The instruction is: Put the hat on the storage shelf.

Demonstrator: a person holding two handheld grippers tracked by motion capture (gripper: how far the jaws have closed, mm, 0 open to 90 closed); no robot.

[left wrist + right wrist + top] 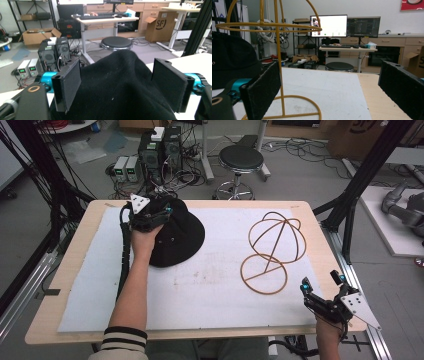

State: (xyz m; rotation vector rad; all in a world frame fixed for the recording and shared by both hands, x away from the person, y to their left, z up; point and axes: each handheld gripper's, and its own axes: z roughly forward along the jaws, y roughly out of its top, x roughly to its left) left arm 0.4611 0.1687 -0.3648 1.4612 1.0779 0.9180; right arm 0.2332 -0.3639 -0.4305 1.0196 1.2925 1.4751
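I am straddling the black bucket hat with my left gripper, jaws open, pads not pressing. My right gripper is resting open, empty, near the wire hat stand.

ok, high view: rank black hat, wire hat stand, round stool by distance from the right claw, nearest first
1. wire hat stand – on the white mat, just up and left of the right claw, nearest.
2. black hat – across the mat at the table's left side, under the left claw.
3. round stool – on the floor beyond the table's far edge, farthest.
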